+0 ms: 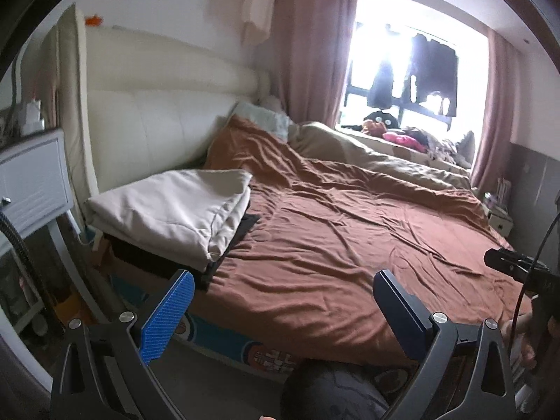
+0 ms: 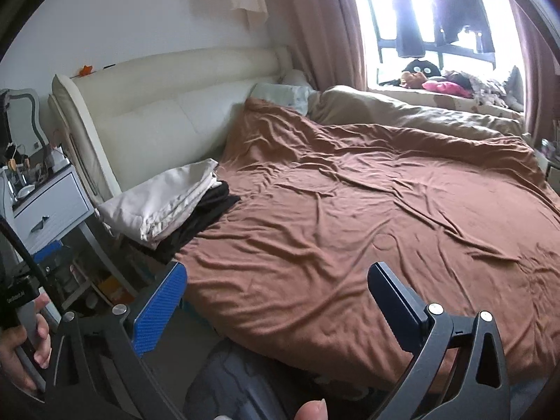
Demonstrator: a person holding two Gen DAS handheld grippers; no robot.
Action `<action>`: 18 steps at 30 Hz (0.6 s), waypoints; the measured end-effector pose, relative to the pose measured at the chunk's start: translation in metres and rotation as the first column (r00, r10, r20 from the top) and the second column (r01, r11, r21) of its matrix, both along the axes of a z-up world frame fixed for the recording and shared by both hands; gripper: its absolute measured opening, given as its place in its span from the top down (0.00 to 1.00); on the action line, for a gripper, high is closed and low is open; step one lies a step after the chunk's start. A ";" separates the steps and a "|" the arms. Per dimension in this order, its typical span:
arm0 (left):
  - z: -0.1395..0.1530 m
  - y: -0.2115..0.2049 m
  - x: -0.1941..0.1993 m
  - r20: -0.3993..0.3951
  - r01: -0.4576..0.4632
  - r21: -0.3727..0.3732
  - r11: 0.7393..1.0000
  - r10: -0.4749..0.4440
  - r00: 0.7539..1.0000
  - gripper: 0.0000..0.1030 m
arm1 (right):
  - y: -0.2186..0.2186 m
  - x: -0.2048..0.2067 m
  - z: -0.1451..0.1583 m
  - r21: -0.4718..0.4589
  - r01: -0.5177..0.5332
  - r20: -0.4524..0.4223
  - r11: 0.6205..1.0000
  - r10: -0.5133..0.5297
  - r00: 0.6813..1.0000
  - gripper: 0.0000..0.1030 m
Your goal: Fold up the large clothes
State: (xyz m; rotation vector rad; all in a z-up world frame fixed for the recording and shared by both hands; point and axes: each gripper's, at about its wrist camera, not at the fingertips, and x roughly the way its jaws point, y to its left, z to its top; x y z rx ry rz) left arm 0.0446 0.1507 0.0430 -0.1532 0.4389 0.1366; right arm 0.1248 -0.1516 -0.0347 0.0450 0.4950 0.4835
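Note:
A folded cream cloth (image 1: 171, 206) lies on a folded black garment (image 1: 224, 255) at the left edge of the bed, near the headboard; the pile also shows in the right wrist view, cream (image 2: 157, 203) over black (image 2: 203, 220). A wrinkled brown cover (image 1: 332, 238) spreads over the bed (image 2: 367, 217). My left gripper (image 1: 283, 290) is open and empty, held off the bed's near edge. My right gripper (image 2: 276, 283) is open and empty, over the near edge of the brown cover. A dark bundle (image 1: 332, 388) sits low between the left fingers.
A cream padded headboard (image 1: 147, 115) stands at the left. A white nightstand (image 2: 49, 206) stands beside the bed. A beige duvet (image 2: 402, 112) lies along the far side under the window. Clothes and toys (image 2: 448, 84) crowd the sill. Pink curtains (image 1: 308, 45) hang there.

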 end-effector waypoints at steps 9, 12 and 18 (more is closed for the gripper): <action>-0.003 -0.035 -0.027 0.047 0.059 0.037 0.998 -0.061 0.997 0.00 | -0.042 -0.040 -0.016 0.006 0.052 0.015 0.999 -0.052 0.999 0.00; 0.000 -0.043 -0.038 0.077 0.067 0.041 0.997 -0.070 0.995 0.00 | -0.051 -0.054 -0.019 -0.008 0.077 0.049 0.997 -0.077 0.996 0.00; -0.001 -0.050 -0.049 0.102 0.092 0.046 0.995 -0.096 0.990 0.01 | -0.063 -0.071 -0.028 0.000 0.114 0.064 0.993 -0.114 0.991 0.00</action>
